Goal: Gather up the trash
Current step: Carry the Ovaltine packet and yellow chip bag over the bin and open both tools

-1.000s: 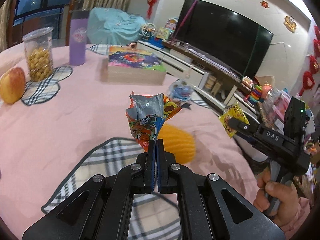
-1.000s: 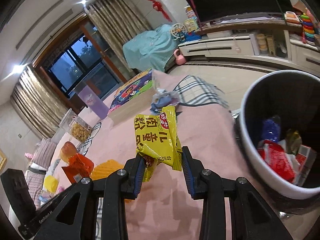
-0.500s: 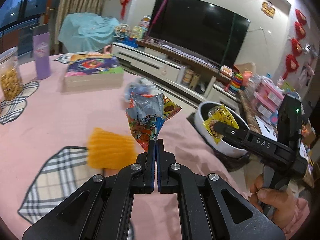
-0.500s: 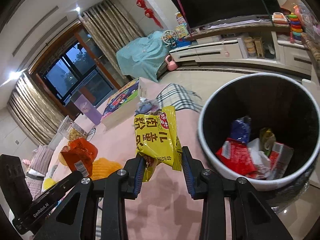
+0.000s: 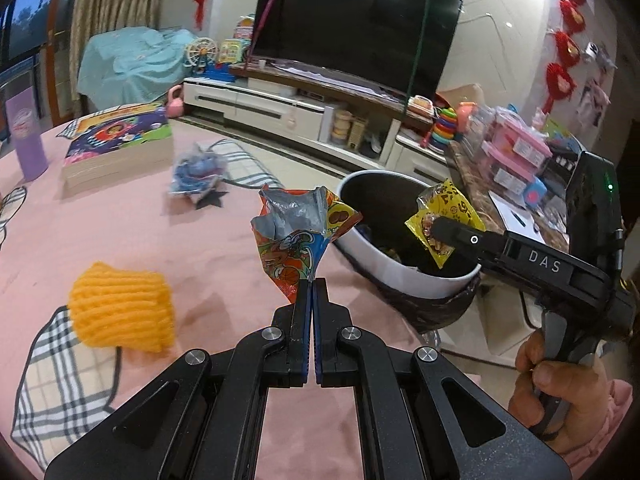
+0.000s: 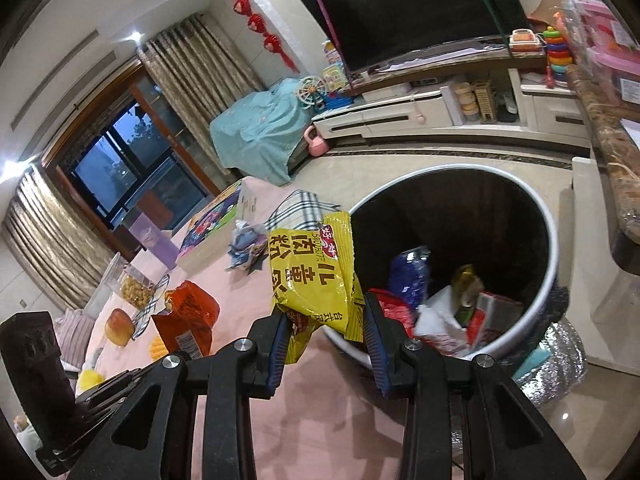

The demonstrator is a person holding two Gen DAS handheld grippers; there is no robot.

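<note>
1. Over the pink tablecloth (image 5: 132, 236), the left gripper (image 5: 311, 292) has its fingers pressed together on the bottom corner of an orange snack wrapper (image 5: 298, 240). The wrapper stands up above the fingertips with its torn silver top open.
2. Just to the right of it, the right gripper (image 6: 326, 320) is pinching a yellow snack packet (image 6: 316, 280) between its blue pads. In the left wrist view that packet (image 5: 446, 220) hangs over the mouth of the trash bin (image 5: 404, 276).
3. That bin is white outside, dark inside, with a black bag bunched below its rim, sitting at the right edge of the table. In the right wrist view its rim (image 6: 554, 248) is clear, and there's already stuff at the bottom: red, blue and white wrappers (image 6: 436, 308).
4. On the near left of the table lies an orange knitted thing (image 5: 120, 312), partly on a plaid mat (image 5: 56, 380).
5. Farther back there's a crumpled blue wrapper (image 5: 198, 174), looks a bit blurry, with a colourful box (image 5: 120, 142) and a purple cup (image 5: 26, 140) to its left.
6. A bare hand (image 5: 560, 384) grips the right tool's handle at the far right.
</note>
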